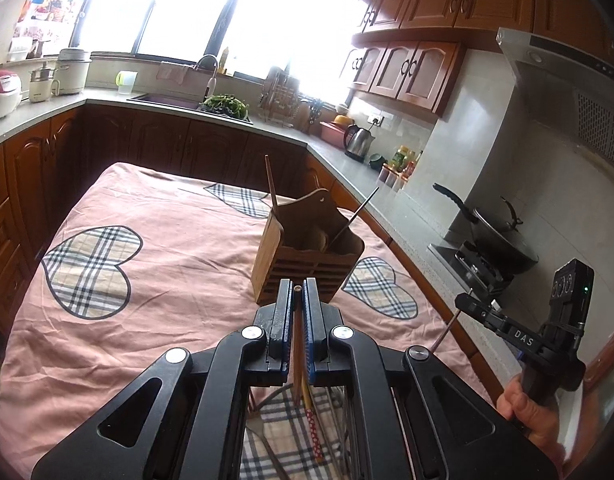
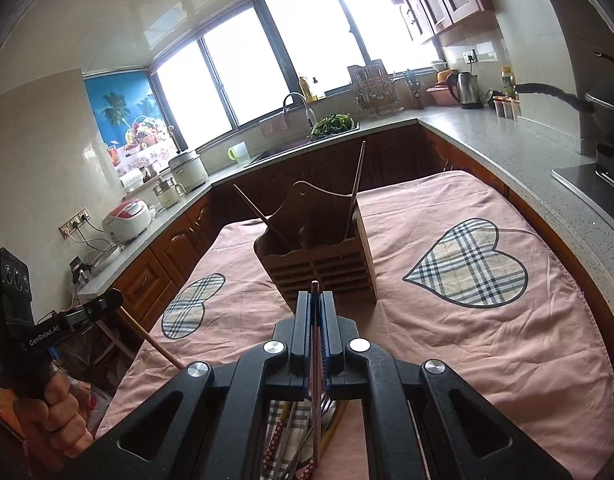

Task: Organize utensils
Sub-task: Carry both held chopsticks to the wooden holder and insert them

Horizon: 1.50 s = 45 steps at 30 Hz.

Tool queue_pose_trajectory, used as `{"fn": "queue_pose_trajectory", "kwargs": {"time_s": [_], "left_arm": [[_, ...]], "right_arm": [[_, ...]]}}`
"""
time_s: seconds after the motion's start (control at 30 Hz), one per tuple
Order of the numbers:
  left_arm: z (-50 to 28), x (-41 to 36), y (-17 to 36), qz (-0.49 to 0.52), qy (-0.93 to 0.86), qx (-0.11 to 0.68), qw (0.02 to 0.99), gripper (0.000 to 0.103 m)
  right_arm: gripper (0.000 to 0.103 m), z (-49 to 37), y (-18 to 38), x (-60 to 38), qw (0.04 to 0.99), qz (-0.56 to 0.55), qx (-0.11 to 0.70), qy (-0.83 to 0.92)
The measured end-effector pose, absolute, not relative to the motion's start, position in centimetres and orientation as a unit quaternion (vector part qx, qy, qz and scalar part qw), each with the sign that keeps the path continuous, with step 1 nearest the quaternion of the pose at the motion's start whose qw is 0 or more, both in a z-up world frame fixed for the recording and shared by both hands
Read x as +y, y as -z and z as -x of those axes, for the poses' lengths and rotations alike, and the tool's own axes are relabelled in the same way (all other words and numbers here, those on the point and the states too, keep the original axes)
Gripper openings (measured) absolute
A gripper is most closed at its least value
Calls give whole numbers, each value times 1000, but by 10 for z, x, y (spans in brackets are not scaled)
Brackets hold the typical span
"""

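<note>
My left gripper (image 1: 297, 294) has its jaws pressed in on a wooden chopstick (image 1: 297, 354); only the round tip peeks out between the blue pads, and the shaft runs back under the gripper body, where I lose it among the other utensils. My right gripper (image 2: 315, 298) is likewise pinching a thin dark chopstick (image 2: 315, 364), its tip just clear of the fingertips; its lower end disappears behind the black frame.

Ahead of both tools stands the wooden utensil holder (image 1: 307, 258) on the pink cloth (image 1: 167, 240) with plaid hearts. In the left view, one brown chopstick (image 1: 272, 184) leans out of its left compartment and a thin dark stick (image 1: 359, 212) leans out at the right. The interior is in shadow, so I cannot tell what else lies inside; something pale and rounded shows there, but I cannot make it out.

Below the grippers, a loose pile of utensils (image 2: 303, 436) lies on the cloth: I can pick out a red-patterned handle, a yellow stick and some metal pieces, all partly masked by the gripper frames and cut off by the bottom edge.

In the right view the left hand (image 2: 61, 412) grips its handle at the far left, with the wooden chopstick slanting down from that tool. The windows are blown out white, hiding whatever is outside.
</note>
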<state>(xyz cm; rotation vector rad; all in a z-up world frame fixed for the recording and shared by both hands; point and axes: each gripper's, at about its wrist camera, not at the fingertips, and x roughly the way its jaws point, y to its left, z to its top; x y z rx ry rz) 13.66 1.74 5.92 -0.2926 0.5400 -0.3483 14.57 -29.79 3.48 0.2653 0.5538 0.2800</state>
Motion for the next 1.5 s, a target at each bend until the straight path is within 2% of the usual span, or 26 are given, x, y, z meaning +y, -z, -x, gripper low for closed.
{"fn": "queue_pose_trajectory", "kwargs": {"time_s": [0.5,0.8,1.17,1.5], "left_arm": [[-149,27,-71,166,165,242,942,4],[-171,32,-96,178,159,211,948,4],[-229,30,-137,189,143,148,960,4],[-295,23,-128,208,117,144,960,4]], "right_arm": [[4,-158,-55,-311,955,-149,228,-120],[4,-182,-73,-318,960,-163,194,-115],[4,-234,-118,-321,971,-172,127,-107],[4,-294,-116,-327,974,-183,107,-85]]}}
